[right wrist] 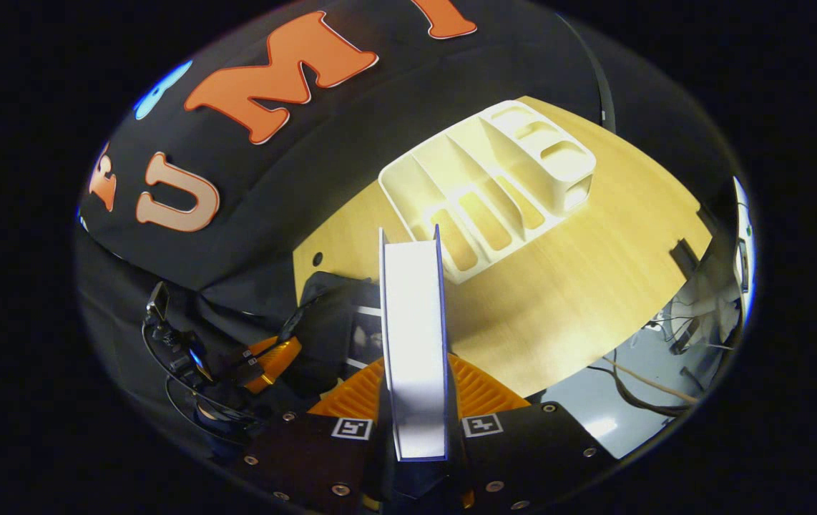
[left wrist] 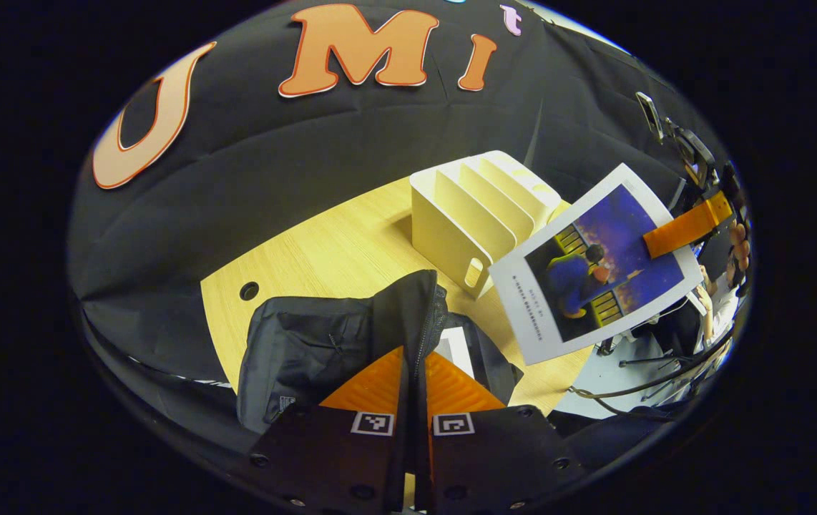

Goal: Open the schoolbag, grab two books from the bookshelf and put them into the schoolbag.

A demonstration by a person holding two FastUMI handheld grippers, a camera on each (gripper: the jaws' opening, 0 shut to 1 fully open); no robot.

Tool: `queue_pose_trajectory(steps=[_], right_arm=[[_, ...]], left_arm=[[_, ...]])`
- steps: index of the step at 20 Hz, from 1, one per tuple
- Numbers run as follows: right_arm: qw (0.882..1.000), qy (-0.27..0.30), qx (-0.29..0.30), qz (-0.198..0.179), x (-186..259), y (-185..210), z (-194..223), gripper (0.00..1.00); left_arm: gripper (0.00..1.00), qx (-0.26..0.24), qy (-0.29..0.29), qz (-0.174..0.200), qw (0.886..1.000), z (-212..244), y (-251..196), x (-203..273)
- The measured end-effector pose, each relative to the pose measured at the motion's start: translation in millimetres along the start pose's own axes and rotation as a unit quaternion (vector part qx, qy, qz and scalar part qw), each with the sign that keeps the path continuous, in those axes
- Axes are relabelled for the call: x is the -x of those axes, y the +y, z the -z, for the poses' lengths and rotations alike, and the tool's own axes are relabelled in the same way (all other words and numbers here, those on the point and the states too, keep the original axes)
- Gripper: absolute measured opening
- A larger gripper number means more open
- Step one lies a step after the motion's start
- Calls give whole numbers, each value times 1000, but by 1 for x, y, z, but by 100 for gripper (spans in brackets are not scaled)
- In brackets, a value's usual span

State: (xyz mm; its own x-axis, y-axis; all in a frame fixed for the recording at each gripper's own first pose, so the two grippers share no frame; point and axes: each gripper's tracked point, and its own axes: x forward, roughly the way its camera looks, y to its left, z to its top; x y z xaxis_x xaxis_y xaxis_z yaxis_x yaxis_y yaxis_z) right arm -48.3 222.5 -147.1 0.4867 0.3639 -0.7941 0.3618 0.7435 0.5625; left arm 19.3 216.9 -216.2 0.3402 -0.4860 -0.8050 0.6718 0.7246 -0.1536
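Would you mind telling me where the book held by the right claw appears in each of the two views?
Left gripper view: the book is at right, cover facing the camera, pinched at its far edge by the right claw, beside the cream bookshelf.
Right gripper view: the book stands edge-on at centre bottom, between that claw's fingers.
Shared landmark: the bookshelf on the wooden table.

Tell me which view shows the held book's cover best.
Left gripper view: the book faces the camera, cover picture plain, the right gripper clamping it. The right gripper view shows its page edge between its own fingers.
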Motion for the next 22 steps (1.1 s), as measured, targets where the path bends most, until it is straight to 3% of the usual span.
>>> queue_pose_trajectory(steps=[2, 3, 10, 12, 13, 22], right_arm=[[999, 6, -13, -38, -16, 12, 11, 31], [999, 8, -15, -51, -26, 15, 16, 31], [989, 32, -59, -132, -114, 43, 45, 30], [987, 34, -67, -141, -137, 46, 53, 31], [986, 34, -71, -145, -145, 49, 57, 31], [971, 33, -135, -195, -210, 74, 82, 31]], left_arm=[[11, 9, -6, -2, 1000, 0, 1, 4], [6, 11, -6, -1, 1000, 0, 2, 6], [6, 29, -27, 0, 999, -10, -1, 15], [11, 37, -31, 1, 999, -11, -3, 14], [6, 40, -32, 3, 999, -11, -4, 11], [6, 13, -40, 14, 999, -18, -27, 3]])
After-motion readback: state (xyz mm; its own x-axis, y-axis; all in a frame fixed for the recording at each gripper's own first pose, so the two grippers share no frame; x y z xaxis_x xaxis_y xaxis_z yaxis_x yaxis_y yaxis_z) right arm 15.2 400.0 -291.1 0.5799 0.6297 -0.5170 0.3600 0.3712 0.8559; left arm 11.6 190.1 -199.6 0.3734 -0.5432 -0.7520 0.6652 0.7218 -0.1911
